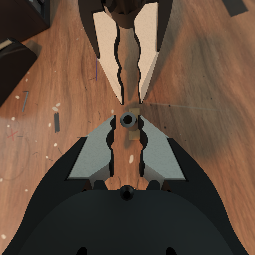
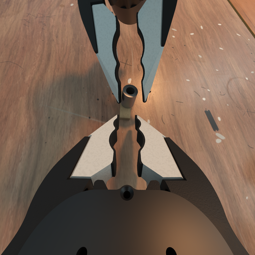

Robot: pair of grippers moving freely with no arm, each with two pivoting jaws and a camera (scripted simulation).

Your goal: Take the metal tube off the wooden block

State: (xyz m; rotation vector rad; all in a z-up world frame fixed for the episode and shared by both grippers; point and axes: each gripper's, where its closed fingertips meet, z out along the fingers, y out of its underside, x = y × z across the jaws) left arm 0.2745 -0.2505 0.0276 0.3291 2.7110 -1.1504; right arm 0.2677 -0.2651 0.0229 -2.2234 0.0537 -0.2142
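Observation:
A short grey metal tube stands upright on a small pale wooden block on the wooden tabletop. My left gripper, with grey pads, is open. Its fingertips sit either side of the tube's upper part with small gaps. My right gripper, with beige pads, faces it from the far side, open and empty. In the right wrist view the tube stands between the left gripper's fingertips. The block's near end lies just beyond my right gripper, lower than its tips.
An Allen key and a black strip lie on the table to the left. Dark boxes stand at the far left. The black strip also shows in the right wrist view. The table edge runs at the upper right.

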